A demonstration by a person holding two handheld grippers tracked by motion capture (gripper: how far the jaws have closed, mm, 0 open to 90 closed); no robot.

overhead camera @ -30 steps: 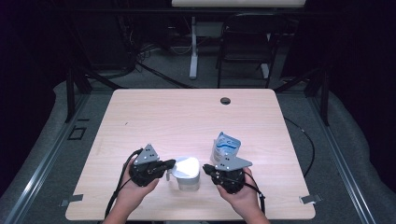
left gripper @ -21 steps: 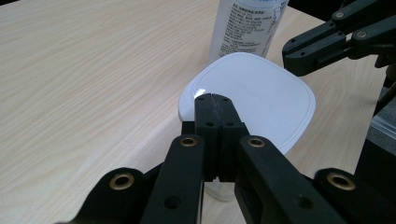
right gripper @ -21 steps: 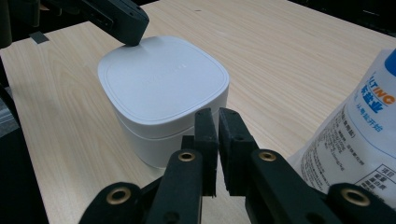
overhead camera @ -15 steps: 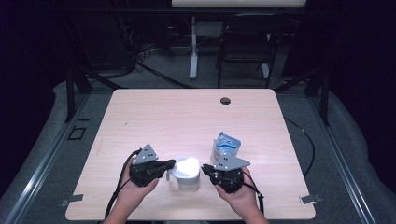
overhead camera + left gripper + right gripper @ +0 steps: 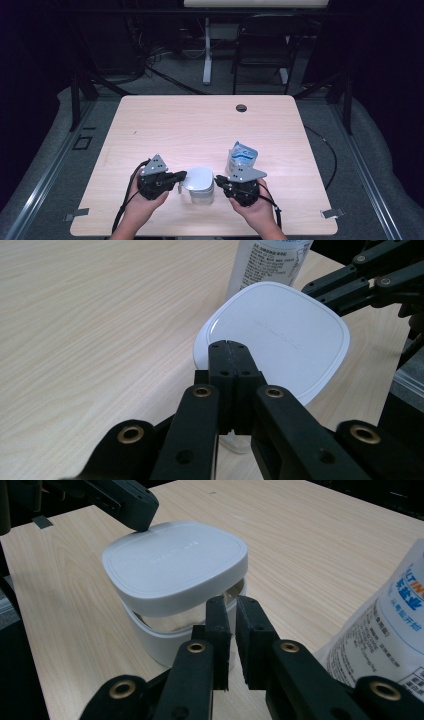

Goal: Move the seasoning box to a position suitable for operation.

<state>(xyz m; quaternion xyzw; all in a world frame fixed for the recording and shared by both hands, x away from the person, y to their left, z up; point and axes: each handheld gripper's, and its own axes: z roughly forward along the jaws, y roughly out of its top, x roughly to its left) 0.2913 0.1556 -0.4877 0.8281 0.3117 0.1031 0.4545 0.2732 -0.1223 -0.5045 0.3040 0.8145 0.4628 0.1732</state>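
At the table's point(image 5: 150, 125) near edge nothing has moved: your left gripper point(image 5: 182, 176), jaws together, touches the lid point(image 5: 200, 179) lying askew on the container point(image 5: 202, 195), while your right gripper point(image 5: 218, 179) waits nearly closed at its rim, grip unclear, so the opening looks paused.

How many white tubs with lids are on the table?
1. The white tub sits near the front edge of the table, between the left gripper and the right gripper. The bag behind the right gripper could hide something small.
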